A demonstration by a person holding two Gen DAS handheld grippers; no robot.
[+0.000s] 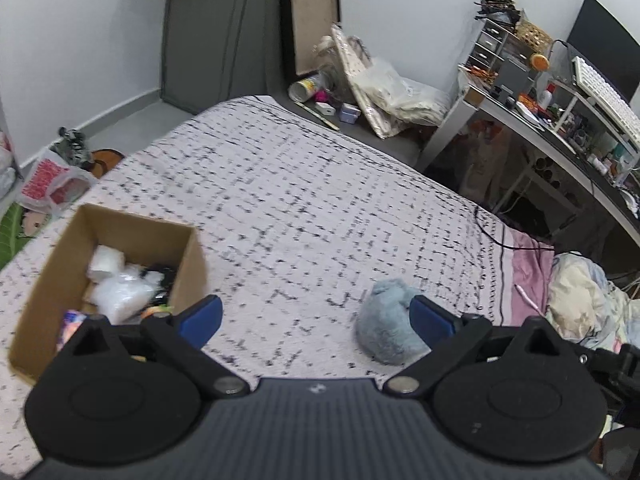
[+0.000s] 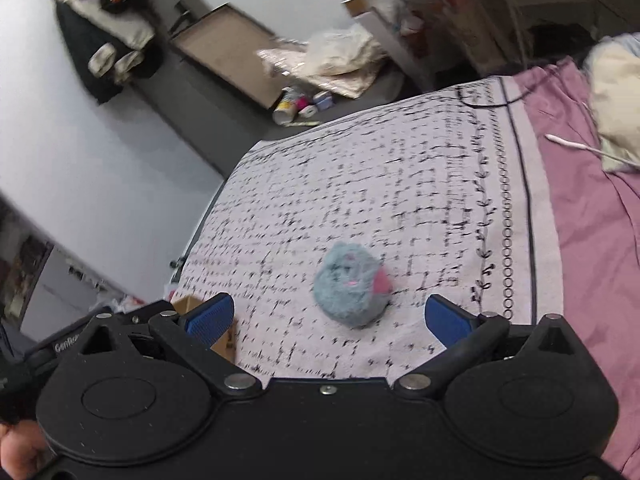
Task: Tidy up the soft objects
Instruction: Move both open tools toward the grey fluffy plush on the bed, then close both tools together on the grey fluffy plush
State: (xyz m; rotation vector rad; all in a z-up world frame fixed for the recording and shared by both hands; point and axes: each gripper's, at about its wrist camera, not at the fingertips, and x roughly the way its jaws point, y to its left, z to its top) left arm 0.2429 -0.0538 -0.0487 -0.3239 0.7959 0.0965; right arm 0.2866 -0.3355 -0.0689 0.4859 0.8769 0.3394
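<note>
Black grippers (image 1: 316,320) (image 2: 328,320), seemingly ribbed blue pads (image 2: 210,319).

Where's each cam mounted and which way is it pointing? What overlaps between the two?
Left wrist: sits on the left tool, looks forward over the bed toward the desk; its open blue fingers show, cardboard box lower left.
Right wrist: sits on the right tool, looks down the bed at the blue plush toy; open fingers show.
Shared: the plush toy, bed, a box corner.
</note>
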